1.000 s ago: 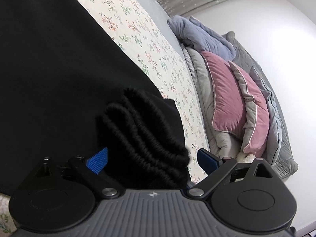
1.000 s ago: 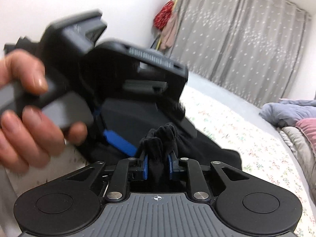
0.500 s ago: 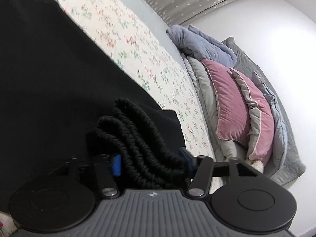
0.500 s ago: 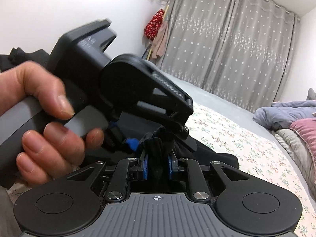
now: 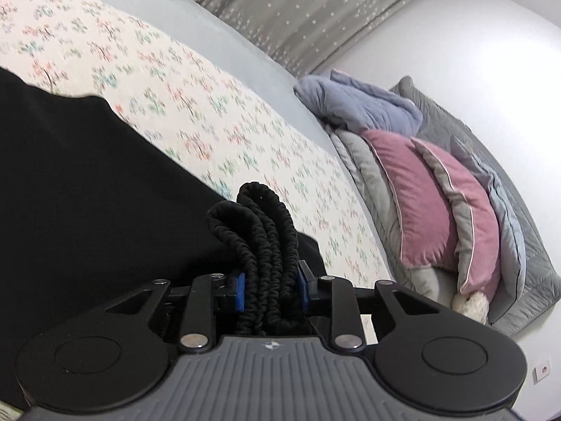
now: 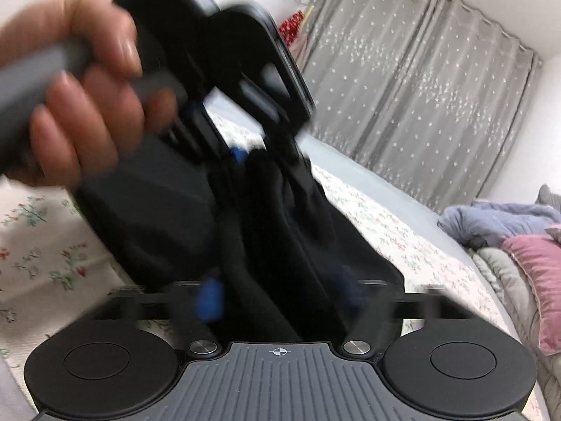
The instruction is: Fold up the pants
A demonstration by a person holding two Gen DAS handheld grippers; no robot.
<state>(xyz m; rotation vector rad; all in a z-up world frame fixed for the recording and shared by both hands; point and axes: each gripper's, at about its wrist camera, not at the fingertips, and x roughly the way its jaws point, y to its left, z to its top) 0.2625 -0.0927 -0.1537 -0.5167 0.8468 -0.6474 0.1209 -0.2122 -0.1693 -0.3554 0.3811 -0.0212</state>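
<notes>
Black claw (image 5: pixel 269 289), blue pads (image 5: pixel 240 291), ribbed grey housing, silver screws.

The pants (image 5: pixel 87 182) are plain black, their gathered waistband (image 5: pixel 261 231) black too. The bed sheet (image 5: pixel 196 112) is cream with small red, pink and green flower sprigs, edged by a pale blue-grey band. The curtain (image 6: pixel 420 80) is grey, dotted with tiny white specks. One pillow (image 5: pixel 420 193) is dusty pink with light piping, the quilt (image 5: pixel 508 175) grey, the blanket (image 5: pixel 361 105) lavender-blue. The wall (image 5: pixel 473 42) is white. Each hand-held gripper has a black and grey body and blue pads (image 5: pixel 240 291).
</notes>
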